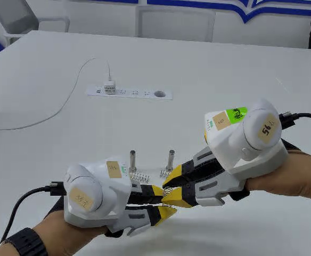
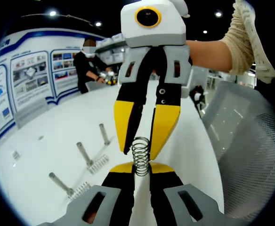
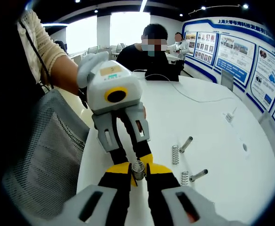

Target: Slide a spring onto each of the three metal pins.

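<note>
- Mid-air meeting low and near: the spring stands between the two grippers, above the table.
- Left gripper has its jaws pinched narrow on the spring's lower end, a firm hold by the look of it.
- Right gripper has narrow jaws bracketing the other end; I cannot tell whether they bite or only straddle it.
- My read: this is a hand-over or re-grip, lining the coil up before threading.
- All three pins stand bare just beyond the grippers, so no spring is on yet.
- Two loose springs lie flat at the pins' bases.
- Next call: one gripper takes the spring alone, leaves its bore free, squares it over a pin top and lowers it.
- Writing: the right gripper's sticker reads "56"; the left's tag looks like "55".
- Wall posters carry text too small to read.
</note>
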Available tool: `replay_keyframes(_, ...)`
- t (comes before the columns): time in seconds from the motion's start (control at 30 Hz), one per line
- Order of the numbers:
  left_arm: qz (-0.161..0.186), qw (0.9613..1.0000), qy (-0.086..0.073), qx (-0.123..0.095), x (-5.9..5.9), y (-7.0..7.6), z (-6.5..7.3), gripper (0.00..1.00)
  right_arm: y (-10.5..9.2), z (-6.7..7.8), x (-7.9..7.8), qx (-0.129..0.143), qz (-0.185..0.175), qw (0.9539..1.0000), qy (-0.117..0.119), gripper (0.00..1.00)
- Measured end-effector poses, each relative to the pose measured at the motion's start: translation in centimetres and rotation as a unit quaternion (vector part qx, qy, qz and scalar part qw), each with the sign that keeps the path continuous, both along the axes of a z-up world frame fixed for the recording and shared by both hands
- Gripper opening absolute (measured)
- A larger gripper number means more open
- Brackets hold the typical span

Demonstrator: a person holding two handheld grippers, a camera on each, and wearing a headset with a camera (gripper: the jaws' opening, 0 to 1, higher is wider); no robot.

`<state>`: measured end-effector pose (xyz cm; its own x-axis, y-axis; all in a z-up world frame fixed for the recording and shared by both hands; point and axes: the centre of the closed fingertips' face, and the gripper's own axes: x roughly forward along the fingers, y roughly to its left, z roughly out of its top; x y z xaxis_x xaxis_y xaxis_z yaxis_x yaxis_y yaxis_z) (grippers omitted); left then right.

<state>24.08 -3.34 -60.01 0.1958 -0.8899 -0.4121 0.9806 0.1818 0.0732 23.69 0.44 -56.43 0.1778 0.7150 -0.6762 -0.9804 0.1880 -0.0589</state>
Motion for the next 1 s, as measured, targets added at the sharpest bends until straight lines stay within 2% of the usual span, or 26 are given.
replay_keyframes(0.37,0.006,0.9999,0.009,-0.003,0.19,-0.05,-0.12,0.11,-0.13,0.02,0.20,0.006,-0.005,1.0000,-0.001,0.12)
replay_keyframes(0.67,0.009,1.0000,-0.001,-0.002,0.50,0.04,-0.11,0.12,-0.18,0.02,0.54,0.006,-0.014,0.9999,0.001,0.12)
replay_keyframes(1.0,0.027,0.9995,0.008,-0.013,0.85,0.89,0.10,0.23,-0.81,0.26,0.98,0.005,-0.027,0.9996,-0.002,0.12)
